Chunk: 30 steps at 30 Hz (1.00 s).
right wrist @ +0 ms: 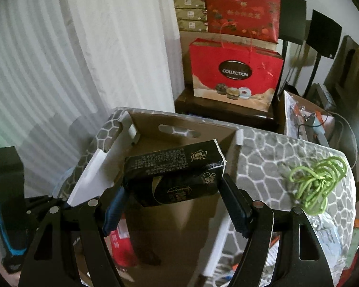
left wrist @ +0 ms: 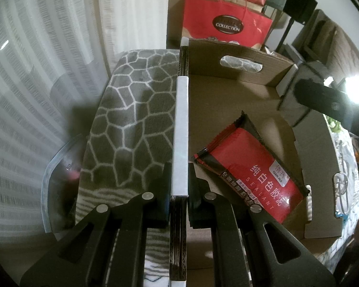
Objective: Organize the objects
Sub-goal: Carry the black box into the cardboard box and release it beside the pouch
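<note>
Black tissue pack (right wrist: 173, 172), glossy with pale print, held crosswise between the right gripper's (right wrist: 173, 199) fingers, which stand wide and press its two short ends; it hangs over the open cardboard box (right wrist: 179, 210). Inside the box, a red sealant packet (left wrist: 250, 175) with black crimped ends lies flat on the floor near the right wall, with bare cardboard beyond it toward the handle cutout (left wrist: 241, 64). The left gripper (left wrist: 178, 186) has its fingers closed tight on the box's left wall (left wrist: 180, 131). The box sits on a grey patterned blanket (left wrist: 131, 119); a green cord (right wrist: 316, 181) lies right of the box.
</note>
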{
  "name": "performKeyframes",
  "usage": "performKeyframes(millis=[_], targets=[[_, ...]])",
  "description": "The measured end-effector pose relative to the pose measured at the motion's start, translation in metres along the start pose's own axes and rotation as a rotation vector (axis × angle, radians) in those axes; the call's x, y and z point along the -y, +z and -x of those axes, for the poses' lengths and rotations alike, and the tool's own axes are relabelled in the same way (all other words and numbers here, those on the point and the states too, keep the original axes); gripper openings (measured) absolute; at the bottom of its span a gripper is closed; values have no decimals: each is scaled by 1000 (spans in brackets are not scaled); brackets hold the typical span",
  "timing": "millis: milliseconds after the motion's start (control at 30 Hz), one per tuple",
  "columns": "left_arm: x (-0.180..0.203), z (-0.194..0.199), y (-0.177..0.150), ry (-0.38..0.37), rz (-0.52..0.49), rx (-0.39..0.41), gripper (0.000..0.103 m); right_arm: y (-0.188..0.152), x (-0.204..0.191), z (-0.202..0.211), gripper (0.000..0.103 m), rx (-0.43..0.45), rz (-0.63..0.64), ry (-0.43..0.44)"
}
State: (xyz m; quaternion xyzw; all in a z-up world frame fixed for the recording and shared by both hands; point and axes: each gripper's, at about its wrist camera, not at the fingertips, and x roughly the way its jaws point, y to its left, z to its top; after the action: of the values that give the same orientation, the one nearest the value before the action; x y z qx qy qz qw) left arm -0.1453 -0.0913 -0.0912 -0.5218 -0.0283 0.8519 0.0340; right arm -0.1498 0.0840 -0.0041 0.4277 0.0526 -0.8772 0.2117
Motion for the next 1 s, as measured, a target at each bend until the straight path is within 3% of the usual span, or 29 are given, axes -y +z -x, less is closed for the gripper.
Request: performKeyframes(millis=[533, 633, 1000], targets=[[-1, 0, 0, -2, 1, 0, 10, 7, -8, -44, 77, -63, -5, -20], [-1, 0, 0, -2, 1, 0, 10, 6, -7, -41, 83, -53, -11, -22], [-1, 0, 0, 0, 1, 0, 10, 7, 2, -9, 84, -2, -35, -9]])
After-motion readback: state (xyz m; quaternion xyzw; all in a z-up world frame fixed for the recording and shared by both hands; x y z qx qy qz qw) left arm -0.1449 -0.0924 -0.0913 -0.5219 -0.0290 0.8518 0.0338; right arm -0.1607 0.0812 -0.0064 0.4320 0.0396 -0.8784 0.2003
